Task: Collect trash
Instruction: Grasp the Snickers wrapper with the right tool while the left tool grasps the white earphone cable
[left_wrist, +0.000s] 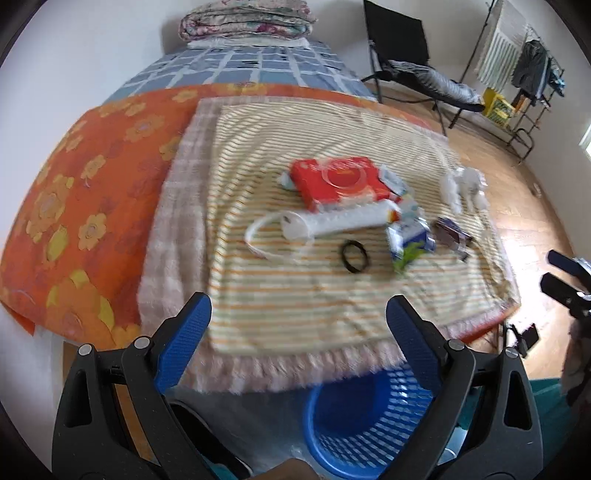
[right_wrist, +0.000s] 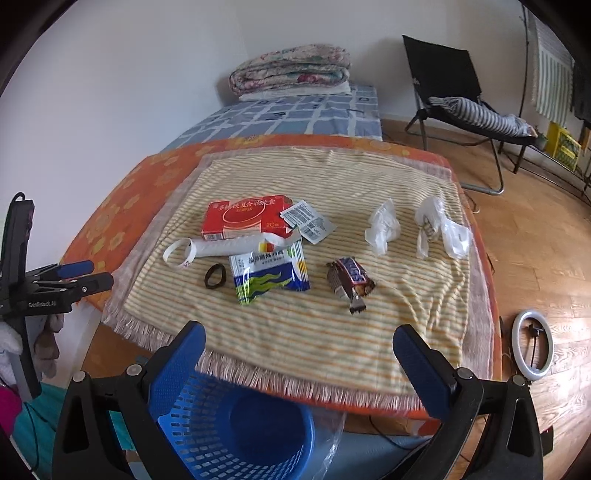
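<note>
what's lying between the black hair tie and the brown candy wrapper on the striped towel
A blue and white sachet with green on it lies between the hair tie and the candy wrapper; the right wrist view shows it clearest.

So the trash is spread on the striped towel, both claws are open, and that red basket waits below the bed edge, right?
Nearly. The basket is blue, not red, as the right wrist view shows. The trash does lie on the striped towel, and both the left claw and right claw are open.

Bed (right_wrist: 110, 236) – striped towel (right_wrist: 369, 332) on orange flowered sheet (right_wrist: 122, 206)
</note>
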